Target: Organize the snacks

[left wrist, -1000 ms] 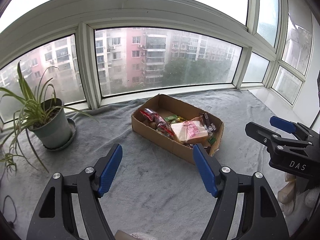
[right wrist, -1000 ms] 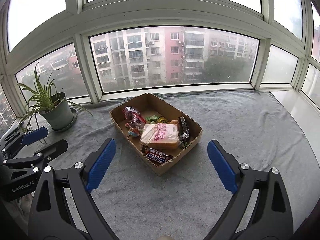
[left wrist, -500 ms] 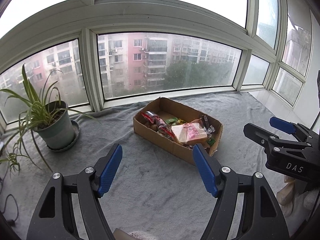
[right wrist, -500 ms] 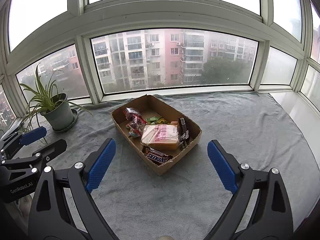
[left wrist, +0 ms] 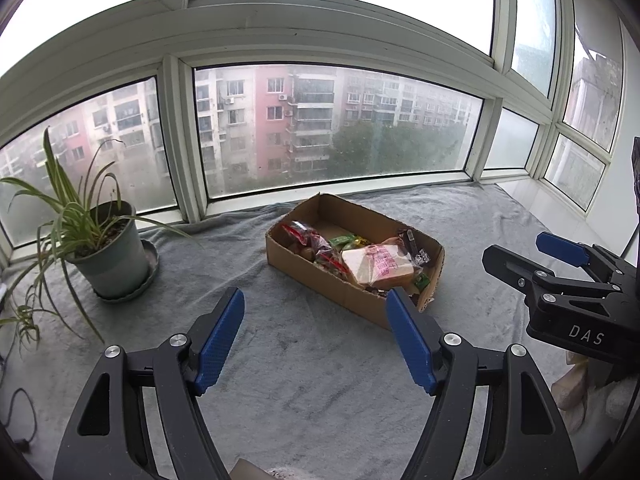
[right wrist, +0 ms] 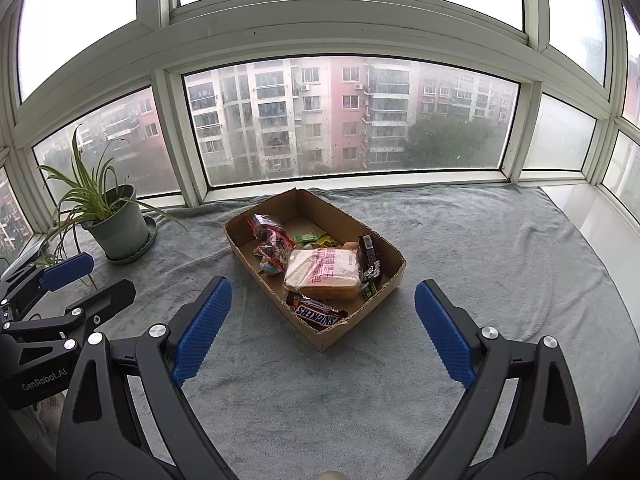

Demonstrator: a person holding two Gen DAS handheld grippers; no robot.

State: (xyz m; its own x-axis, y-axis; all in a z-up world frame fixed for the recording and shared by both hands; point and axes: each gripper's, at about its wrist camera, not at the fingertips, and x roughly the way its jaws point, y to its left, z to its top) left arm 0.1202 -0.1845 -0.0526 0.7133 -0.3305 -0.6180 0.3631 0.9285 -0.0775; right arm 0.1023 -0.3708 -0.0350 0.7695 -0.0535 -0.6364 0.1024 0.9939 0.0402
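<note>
A grey cloth (right wrist: 460,248) is covering the window ledge, and everything else is sitting on it. The cardboard box (right wrist: 390,282) is lying near the middle of the cloth at an angle, open at the top, with the potted plant (right wrist: 116,228) standing well to its left by the glass.

Inside the box, the wrapped bread loaf (right wrist: 320,274) is taking up the middle. Behind it toward the window a red snack bag (right wrist: 272,240) is lying against the left wall, with small green and yellow sweets (right wrist: 316,238) just beside it. A dark bar wrapper (right wrist: 370,260) is leaning along the right wall, and a Snickers bar (right wrist: 320,314) is lying at the near end.

The right gripper (right wrist: 320,330) is hanging just short of the box's near end with its blue pads spread wide and nothing between them. The left gripper (left wrist: 316,336) is hovering near the box's left side, also spread and empty.

All snacks seem to be sitting in the box, so the task looks either barely begun or nearly finished; I cannot tell which. If sorting is still to come, the next move is probably calling for one gripper to dip into the box and close on a single packet, the Snickers being nearest.
</note>
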